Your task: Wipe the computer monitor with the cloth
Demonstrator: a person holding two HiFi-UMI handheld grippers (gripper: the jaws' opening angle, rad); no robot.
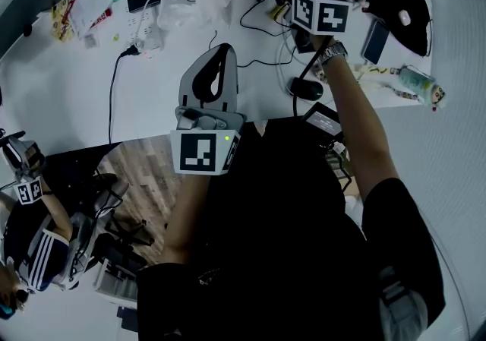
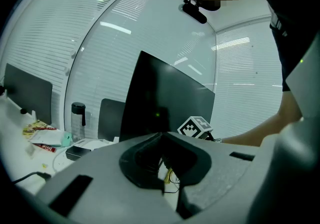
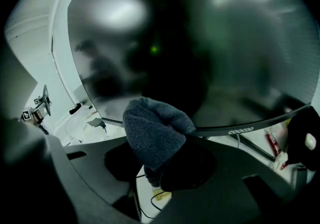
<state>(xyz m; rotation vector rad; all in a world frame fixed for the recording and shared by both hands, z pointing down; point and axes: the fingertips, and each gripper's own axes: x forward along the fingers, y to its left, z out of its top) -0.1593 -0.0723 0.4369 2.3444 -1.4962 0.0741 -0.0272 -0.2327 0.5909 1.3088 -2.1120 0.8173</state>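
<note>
The dark, switched-off monitor (image 3: 210, 43) fills the right gripper view, and its top edge shows at the top of the head view. My right gripper (image 3: 157, 140) is shut on a grey-blue cloth (image 3: 152, 130), which is bunched up against the screen's lower left part, just above the bottom bezel. In the head view only that gripper's marker cube (image 1: 320, 13) shows, close under the monitor. My left gripper (image 1: 219, 55) hangs shut and empty over the desk, well short of the monitor (image 2: 165, 103) that it faces.
The white desk (image 1: 68, 96) carries a power strip (image 1: 144, 24), black cables (image 1: 114, 89), a mouse (image 1: 306, 89), a phone (image 1: 374, 41) and snack packets (image 1: 68, 5). A bottle (image 2: 77, 118) stands left of the monitor. Another person (image 1: 34, 248) is at the lower left.
</note>
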